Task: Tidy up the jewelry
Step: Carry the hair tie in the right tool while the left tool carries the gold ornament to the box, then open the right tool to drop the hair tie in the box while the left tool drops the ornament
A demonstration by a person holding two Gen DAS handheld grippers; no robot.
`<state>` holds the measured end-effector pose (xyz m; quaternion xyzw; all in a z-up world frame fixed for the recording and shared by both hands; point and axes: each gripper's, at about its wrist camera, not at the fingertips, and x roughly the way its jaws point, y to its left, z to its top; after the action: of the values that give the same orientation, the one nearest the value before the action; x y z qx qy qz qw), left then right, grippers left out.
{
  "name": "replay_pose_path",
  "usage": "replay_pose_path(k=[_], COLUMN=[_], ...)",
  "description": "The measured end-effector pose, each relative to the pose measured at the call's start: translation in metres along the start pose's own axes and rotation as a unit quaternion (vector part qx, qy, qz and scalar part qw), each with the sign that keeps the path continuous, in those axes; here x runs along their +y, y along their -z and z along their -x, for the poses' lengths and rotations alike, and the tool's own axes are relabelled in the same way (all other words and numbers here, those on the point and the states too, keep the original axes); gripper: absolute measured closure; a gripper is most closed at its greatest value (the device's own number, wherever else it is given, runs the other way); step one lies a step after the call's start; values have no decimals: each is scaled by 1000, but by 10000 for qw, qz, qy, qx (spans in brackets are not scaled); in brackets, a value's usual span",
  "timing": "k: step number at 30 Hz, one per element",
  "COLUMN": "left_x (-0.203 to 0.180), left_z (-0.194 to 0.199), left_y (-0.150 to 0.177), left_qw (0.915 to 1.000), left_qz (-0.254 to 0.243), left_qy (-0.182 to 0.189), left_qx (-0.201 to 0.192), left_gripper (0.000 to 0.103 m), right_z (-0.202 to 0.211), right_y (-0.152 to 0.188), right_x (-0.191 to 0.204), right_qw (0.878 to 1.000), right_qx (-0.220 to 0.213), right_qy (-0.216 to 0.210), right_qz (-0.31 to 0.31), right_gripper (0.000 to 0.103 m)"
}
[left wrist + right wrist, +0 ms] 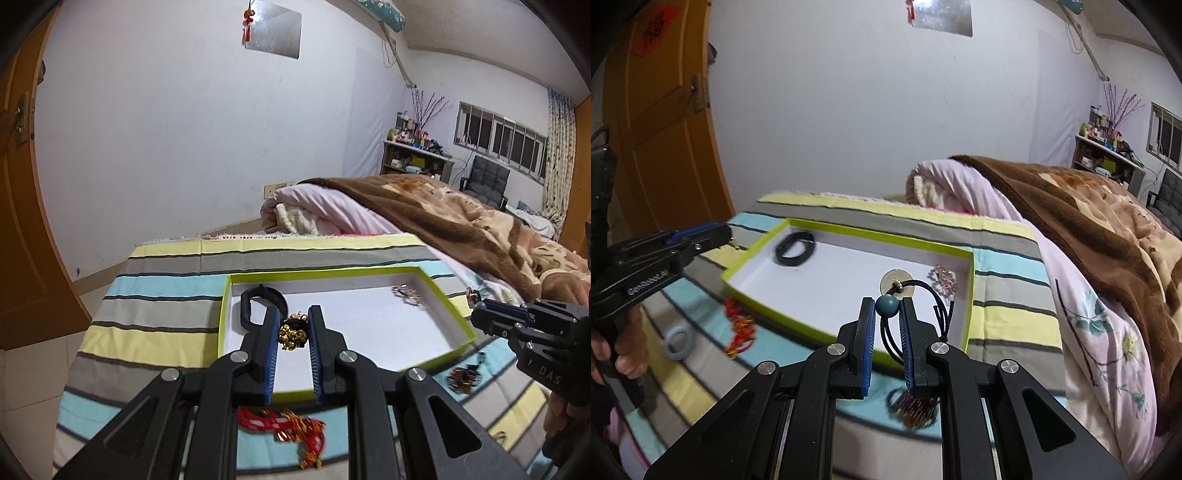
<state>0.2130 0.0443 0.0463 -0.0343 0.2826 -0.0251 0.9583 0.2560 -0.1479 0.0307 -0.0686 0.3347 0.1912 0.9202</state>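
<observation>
A shallow white box with a lime-green rim [223, 314] [971, 295] lies on a striped cloth. My left gripper [294, 325] is shut on a gold-bell hair tie [293, 332] and holds it over the box's near edge. My right gripper [887, 308] is shut on a black cord necklace with a teal bead [886, 305] and a round silver pendant [894, 281], above the box's near right part. A black bracelet [264, 295] [796, 251] and a pink crystal piece [406, 293] [943, 278] lie inside the box.
On the cloth outside the box lie a red tasselled ornament [291, 428] [738, 328], a blue ring scrunchie [677, 343] and a dark beaded piece [460, 380] [914, 404]. Folded blankets [424, 206] are piled behind and to the right. An orange door [661, 110] stands at the left.
</observation>
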Motion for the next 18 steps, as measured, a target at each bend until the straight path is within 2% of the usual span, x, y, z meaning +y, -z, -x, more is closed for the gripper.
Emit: replay_pose_path(k=[10,18], left_x=[13,20], left_z=[-49,-77], left_y=[5,13], left_qw=[9990,9955], left_qz=[29,105], left_qy=[-122,-255], left_qx=[436,905], left_gripper=[87,87], right_z=[-69,-102], right_y=[-4,-2], right_x=[-23,-32], right_qw=[9987,9960], right_qx=[498,867], right_qy=[106,166], right_qz=[-88,-148], right_gripper=[89,89])
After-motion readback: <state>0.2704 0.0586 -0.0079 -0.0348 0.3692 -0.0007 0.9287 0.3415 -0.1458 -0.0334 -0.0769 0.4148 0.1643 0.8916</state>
